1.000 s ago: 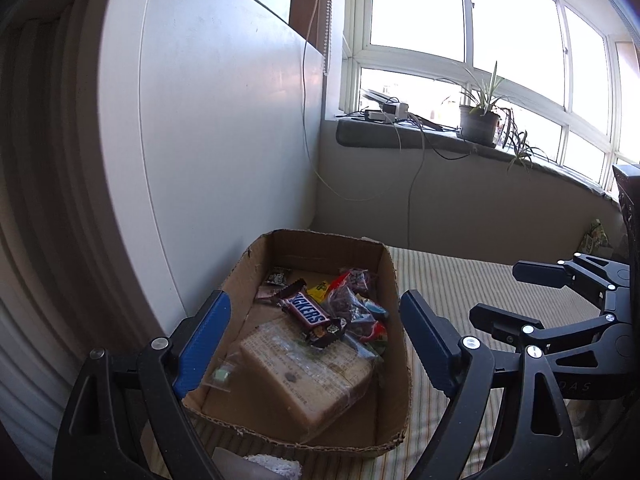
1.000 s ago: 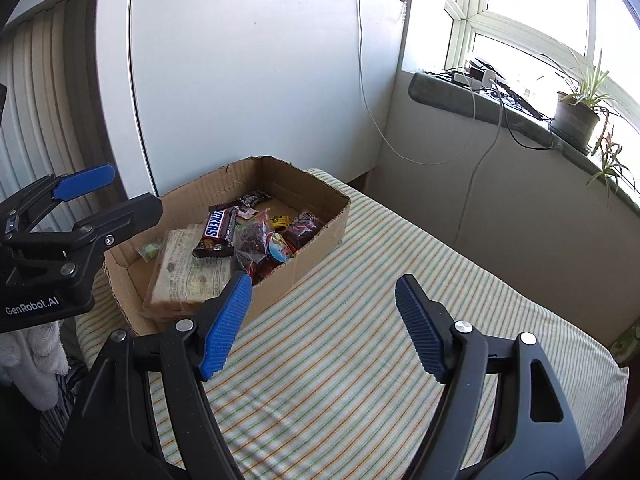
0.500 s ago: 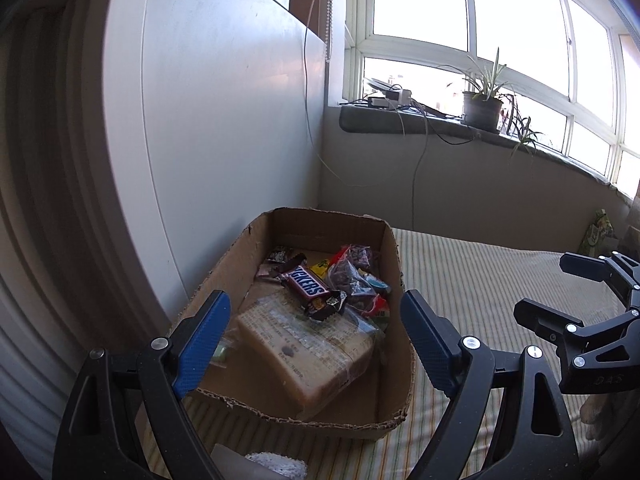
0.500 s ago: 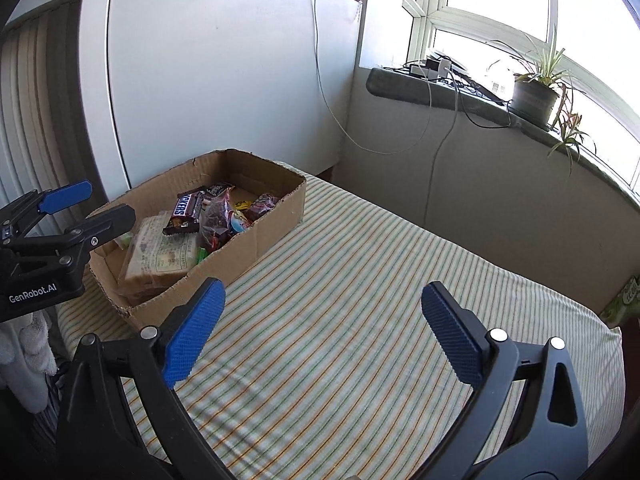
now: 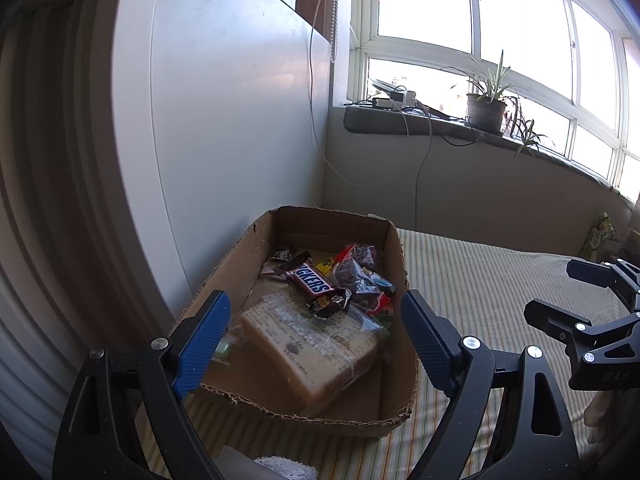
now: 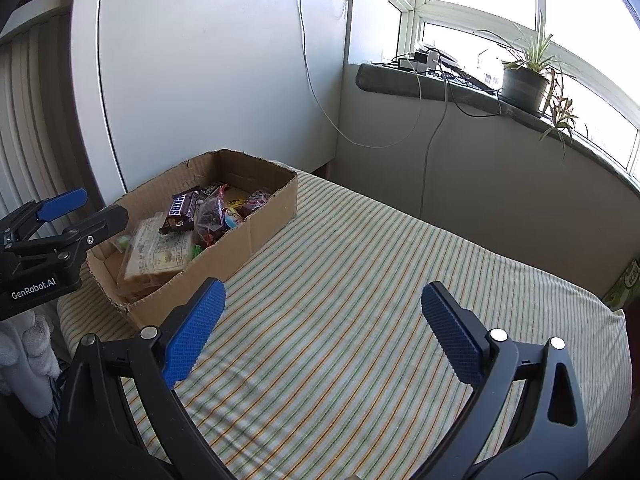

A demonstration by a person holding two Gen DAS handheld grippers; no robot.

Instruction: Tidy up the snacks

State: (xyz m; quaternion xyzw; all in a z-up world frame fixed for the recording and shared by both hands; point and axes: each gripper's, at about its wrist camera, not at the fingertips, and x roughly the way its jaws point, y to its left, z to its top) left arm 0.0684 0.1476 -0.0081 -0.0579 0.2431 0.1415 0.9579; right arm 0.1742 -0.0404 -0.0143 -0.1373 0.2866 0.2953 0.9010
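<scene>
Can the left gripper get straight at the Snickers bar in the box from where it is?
Probably yes. The left gripper is open and empty, facing the cardboard box, and the Snickers bar lies on top of the other snacks, uncovered.

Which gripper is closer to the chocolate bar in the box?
Left. The left gripper hangs open right over the near end of the cardboard box, by the chocolate bar. The right gripper is open over the striped cloth, beside the box.

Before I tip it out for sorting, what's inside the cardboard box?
In the cardboard box: a Snickers bar atop a big wrapped cracker pack, plus mixed candy bags. Whatever lies beneath them is hidden.
</scene>
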